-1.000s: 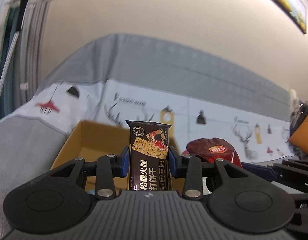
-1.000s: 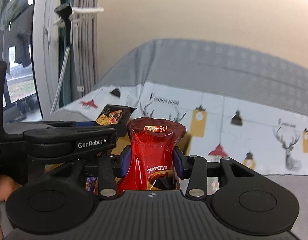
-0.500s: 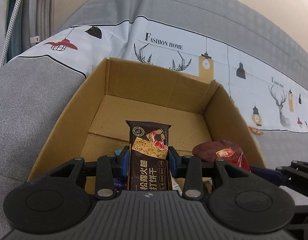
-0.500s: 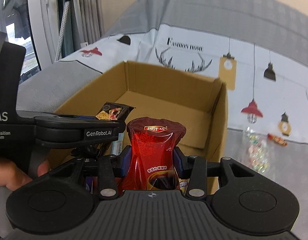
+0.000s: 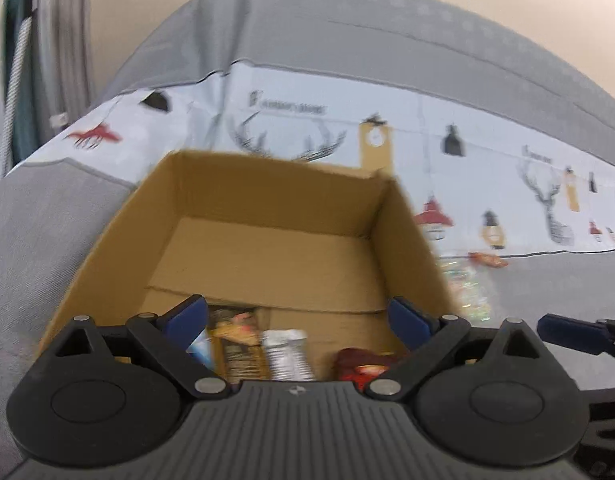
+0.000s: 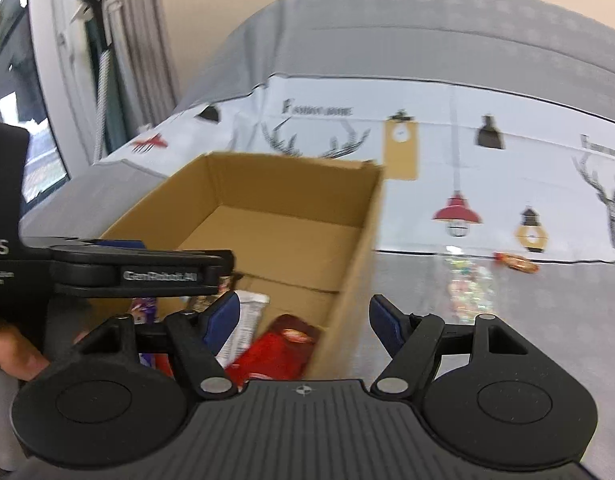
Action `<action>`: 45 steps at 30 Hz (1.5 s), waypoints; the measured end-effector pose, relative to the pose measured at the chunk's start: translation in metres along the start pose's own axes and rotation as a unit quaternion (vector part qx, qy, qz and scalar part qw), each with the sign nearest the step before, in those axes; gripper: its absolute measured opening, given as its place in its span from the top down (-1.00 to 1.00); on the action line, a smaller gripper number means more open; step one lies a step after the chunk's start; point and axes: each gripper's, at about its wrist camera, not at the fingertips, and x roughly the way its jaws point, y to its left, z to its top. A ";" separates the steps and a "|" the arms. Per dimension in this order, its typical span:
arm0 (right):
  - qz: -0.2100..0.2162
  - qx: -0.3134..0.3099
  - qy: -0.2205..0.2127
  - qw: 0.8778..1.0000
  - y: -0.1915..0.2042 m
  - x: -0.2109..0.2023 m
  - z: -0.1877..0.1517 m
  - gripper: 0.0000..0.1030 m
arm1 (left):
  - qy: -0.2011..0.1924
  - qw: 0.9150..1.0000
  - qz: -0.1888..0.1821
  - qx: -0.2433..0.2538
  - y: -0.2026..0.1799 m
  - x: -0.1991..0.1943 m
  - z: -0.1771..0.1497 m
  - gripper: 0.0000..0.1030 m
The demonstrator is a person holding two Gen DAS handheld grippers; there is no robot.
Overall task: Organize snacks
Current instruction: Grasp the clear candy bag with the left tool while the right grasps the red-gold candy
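An open cardboard box (image 5: pixel 267 184) sits on the grey sofa; it also shows in the right wrist view (image 6: pixel 291 168). My left gripper (image 5: pixel 297 316) is open and empty above the box's near end. Below it lie the dark cracker packet (image 5: pixel 237 340), a silver packet (image 5: pixel 287 354) and the red snack bag (image 5: pixel 361 364). My right gripper (image 6: pixel 303 316) is open and empty over the box's right wall. The red bag (image 6: pixel 275 350) lies inside the box below it, beside a white packet (image 6: pixel 245 320).
A printed white cloth (image 5: pixel 487 152) covers the sofa behind the box. A clear candy bag (image 6: pixel 467 284) and an orange wrapped sweet (image 6: pixel 515 262) lie on the grey cushion right of the box. A window and curtain (image 6: pixel 47 80) stand at the left.
Both grippers have opened. The cracker packet and the red bag have dropped from the fingers into the box. Both views have tilted up slightly.
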 end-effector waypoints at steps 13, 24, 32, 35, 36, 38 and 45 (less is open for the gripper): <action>-0.072 0.005 -0.053 0.996 -0.145 -0.018 -0.027 -0.41 | 0.015 0.990 -0.096 0.099 -0.167 0.052 0.022 -0.91; -0.059 -0.011 -0.020 0.998 -0.261 0.085 -0.016 -0.01 | 0.148 0.985 -0.079 0.050 -0.201 0.212 0.029 -0.91; -0.050 -0.026 -0.007 0.998 -0.289 0.157 -0.012 0.04 | 0.215 0.975 -0.045 0.011 -0.189 0.263 0.012 -0.92; -0.045 -0.052 -0.013 0.998 -0.291 0.179 -0.015 0.04 | 0.195 0.979 -0.045 0.027 -0.191 0.261 0.010 -0.71; -0.036 -0.058 -0.008 0.998 -0.293 0.185 -0.016 0.04 | 0.187 0.981 -0.052 0.031 -0.192 0.257 0.011 -0.41; -0.019 -0.086 0.003 0.996 -0.289 0.198 -0.021 0.03 | 0.178 0.981 -0.066 0.032 -0.194 0.252 0.013 -0.01; -0.028 -0.105 0.036 0.993 -0.282 0.192 -0.017 0.71 | 0.173 0.979 -0.109 0.004 -0.187 0.238 0.019 0.69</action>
